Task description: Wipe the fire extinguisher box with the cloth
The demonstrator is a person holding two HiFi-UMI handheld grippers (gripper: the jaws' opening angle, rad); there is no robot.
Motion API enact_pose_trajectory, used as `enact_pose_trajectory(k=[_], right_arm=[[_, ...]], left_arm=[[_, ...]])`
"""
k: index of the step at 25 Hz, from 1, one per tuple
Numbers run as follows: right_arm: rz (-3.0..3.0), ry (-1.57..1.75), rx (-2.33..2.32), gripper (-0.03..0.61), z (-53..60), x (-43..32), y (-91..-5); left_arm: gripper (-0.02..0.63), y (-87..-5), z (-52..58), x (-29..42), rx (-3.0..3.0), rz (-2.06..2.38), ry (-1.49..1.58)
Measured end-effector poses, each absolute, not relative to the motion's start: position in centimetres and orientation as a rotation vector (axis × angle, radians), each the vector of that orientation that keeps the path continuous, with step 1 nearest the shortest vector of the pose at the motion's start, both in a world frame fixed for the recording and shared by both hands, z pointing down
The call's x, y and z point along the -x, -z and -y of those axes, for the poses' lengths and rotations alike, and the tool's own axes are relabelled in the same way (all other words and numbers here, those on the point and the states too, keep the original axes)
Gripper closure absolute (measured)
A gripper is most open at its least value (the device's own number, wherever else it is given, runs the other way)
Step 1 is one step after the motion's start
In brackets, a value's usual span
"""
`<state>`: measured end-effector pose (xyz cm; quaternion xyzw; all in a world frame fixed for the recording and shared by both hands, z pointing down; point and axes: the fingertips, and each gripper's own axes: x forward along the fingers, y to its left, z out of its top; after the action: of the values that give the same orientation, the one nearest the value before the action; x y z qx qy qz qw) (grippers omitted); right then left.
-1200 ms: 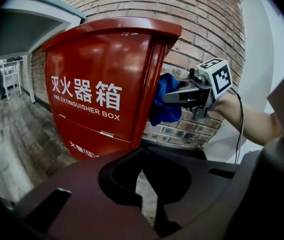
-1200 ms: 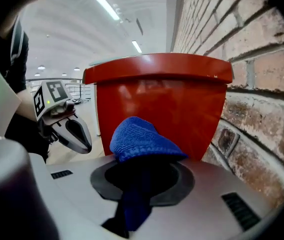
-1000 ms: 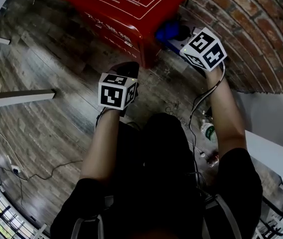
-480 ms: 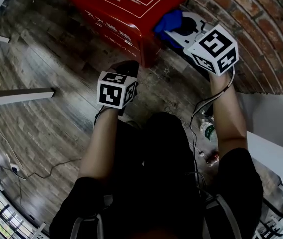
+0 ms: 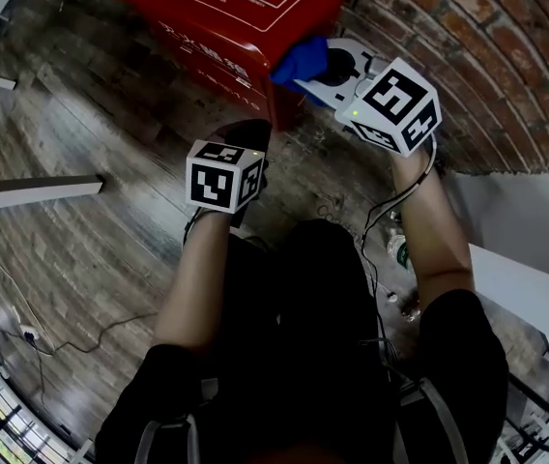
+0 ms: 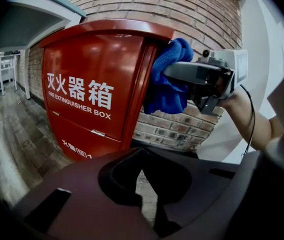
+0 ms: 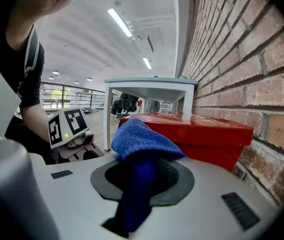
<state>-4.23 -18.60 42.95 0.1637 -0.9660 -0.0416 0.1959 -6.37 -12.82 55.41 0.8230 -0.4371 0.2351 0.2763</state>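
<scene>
The red fire extinguisher box (image 5: 241,13) stands on the wooden floor against the brick wall; its front with white lettering fills the left gripper view (image 6: 94,91). My right gripper (image 5: 321,69) is shut on a blue cloth (image 5: 299,61), held at the box's upper right corner. In the right gripper view the cloth (image 7: 141,140) bulges out between the jaws of the right gripper (image 7: 138,176), with the box's top (image 7: 192,124) just beyond. My left gripper (image 5: 245,138) hangs lower, in front of the box, jaws together on nothing. From the left gripper (image 6: 147,184) I see the cloth (image 6: 169,81) touching the box's edge.
A brick wall (image 5: 468,56) runs along the right, close behind the box. A white table (image 7: 149,86) stands past the box. Plastic bottles (image 5: 402,251) and cables (image 5: 62,336) lie on the floor. A white bar (image 5: 33,189) crosses the left.
My right gripper has risen with the cloth and shifted left, from beside the box up to its top corner. The left gripper has stayed put.
</scene>
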Motion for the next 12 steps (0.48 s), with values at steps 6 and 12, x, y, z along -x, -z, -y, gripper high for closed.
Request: enact_pose_trajectory(k=[6, 12], right_arm=[[2.65, 0.091, -0.44, 0.482, 18.6, 4.5, -45.4], [2.609, 0.007, -0.42, 0.482, 18.6, 4.5, -48.8]], left_arm=[[0.609, -55.1, 12.3, 5.0, -2.248, 1.127, -0.631], [0.609, -55.9, 12.5, 6.5, -2.193, 1.153, -0.636]])
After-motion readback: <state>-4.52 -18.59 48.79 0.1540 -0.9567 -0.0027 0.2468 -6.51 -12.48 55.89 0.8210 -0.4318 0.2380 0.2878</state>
